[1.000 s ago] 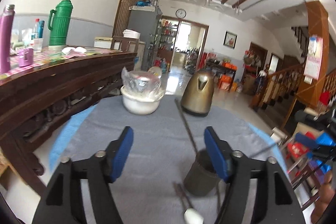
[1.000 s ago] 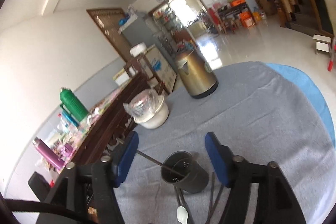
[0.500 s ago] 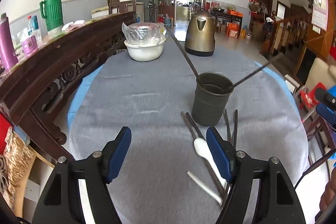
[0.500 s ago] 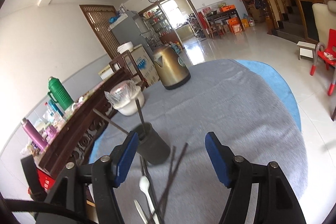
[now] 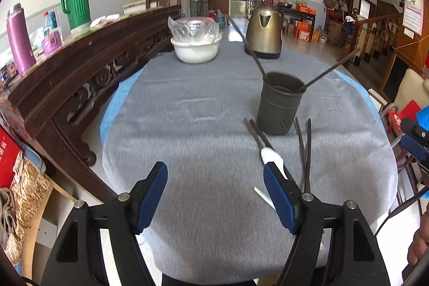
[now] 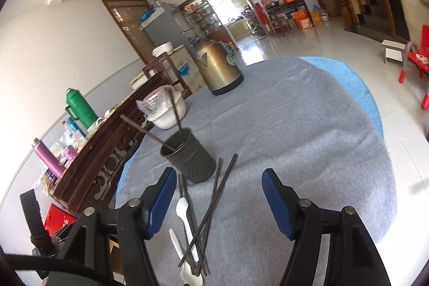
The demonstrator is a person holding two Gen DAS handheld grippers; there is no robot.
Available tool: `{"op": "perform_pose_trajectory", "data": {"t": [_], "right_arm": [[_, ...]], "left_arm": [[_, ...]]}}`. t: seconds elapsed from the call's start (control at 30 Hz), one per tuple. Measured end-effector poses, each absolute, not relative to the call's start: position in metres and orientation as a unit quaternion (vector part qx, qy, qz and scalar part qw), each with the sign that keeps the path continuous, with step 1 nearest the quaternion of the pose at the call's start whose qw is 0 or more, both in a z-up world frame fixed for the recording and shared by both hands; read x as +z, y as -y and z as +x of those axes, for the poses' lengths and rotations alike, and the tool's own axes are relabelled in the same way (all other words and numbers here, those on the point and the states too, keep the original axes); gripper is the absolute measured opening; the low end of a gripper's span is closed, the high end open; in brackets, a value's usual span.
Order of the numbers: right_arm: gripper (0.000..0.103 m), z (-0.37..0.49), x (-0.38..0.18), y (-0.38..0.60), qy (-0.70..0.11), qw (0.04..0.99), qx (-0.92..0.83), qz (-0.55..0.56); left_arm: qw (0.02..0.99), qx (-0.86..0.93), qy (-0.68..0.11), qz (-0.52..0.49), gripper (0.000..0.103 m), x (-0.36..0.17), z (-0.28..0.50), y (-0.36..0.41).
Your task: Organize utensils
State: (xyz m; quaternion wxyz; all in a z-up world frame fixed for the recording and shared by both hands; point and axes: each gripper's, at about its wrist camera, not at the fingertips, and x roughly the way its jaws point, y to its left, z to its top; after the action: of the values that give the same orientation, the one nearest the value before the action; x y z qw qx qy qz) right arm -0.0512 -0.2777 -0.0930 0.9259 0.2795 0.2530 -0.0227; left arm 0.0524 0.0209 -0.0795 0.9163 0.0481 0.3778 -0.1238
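Both tools stand wide with nothing between their blue pads: my left tool (image 5: pixel 215 188) hangs over the near part of the grey-clothed desk (image 5: pixel 187 125), and my right tool (image 6: pixel 218 196) hangs above the loose utensils, neither touching them.

On the cloth stands the dark perforated holder (image 5: pixel 280 103), upright, with two long dark sticks leaning out of it to either side. Just on my side of the holder lie the loose utensils — a few dark chopsticks (image 6: pixel 214 205) fanned and crossing one another, and a white spoon (image 6: pixel 183 208) among them. A second white piece (image 6: pixel 175 241) lies beside the spoon; it may be another spoon's handle, though my left tool's pad hides part of it in the left view.

Farther back on the desk sit a white bowl (image 5: pixel 195 50) covered with clear plastic wrap and a brass-coloured kettle (image 5: pixel 264 31), well apart from the holder. Along the left runs a carved dark wooden sideboard (image 5: pixel 88 71) carrying a green thermos (image 5: pixel 76 3) and a purple bottle (image 5: pixel 18 38).
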Motion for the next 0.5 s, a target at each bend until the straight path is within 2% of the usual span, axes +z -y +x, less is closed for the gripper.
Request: {"op": "perform_pose_trajectory", "data": {"t": [0.03, 0.1, 0.2, 0.5], "right_arm": [[0.068, -0.051, -0.095, 0.276, -0.255, 0.925, -0.015, 0.281], [0.053, -0.048, -0.103, 0.271, -0.266, 0.922, 0.0, 0.282], [0.039, -0.041, -0.119, 0.266, -0.291, 0.909, 0.02, 0.296], [0.039, -0.02, -0.172, 0.243, -0.371, 0.864, 0.062, 0.334]], "left_arm": [[0.915, -0.125, -0.38, 0.047, 0.075, -0.082, 0.051, -0.022], [0.913, -0.124, -0.385, 0.053, 0.075, -0.089, 0.049, -0.022], [0.904, -0.129, -0.405, 0.052, 0.075, -0.103, 0.049, -0.02], [0.875, -0.146, -0.46, 0.044, 0.075, -0.135, 0.046, -0.014]]}}
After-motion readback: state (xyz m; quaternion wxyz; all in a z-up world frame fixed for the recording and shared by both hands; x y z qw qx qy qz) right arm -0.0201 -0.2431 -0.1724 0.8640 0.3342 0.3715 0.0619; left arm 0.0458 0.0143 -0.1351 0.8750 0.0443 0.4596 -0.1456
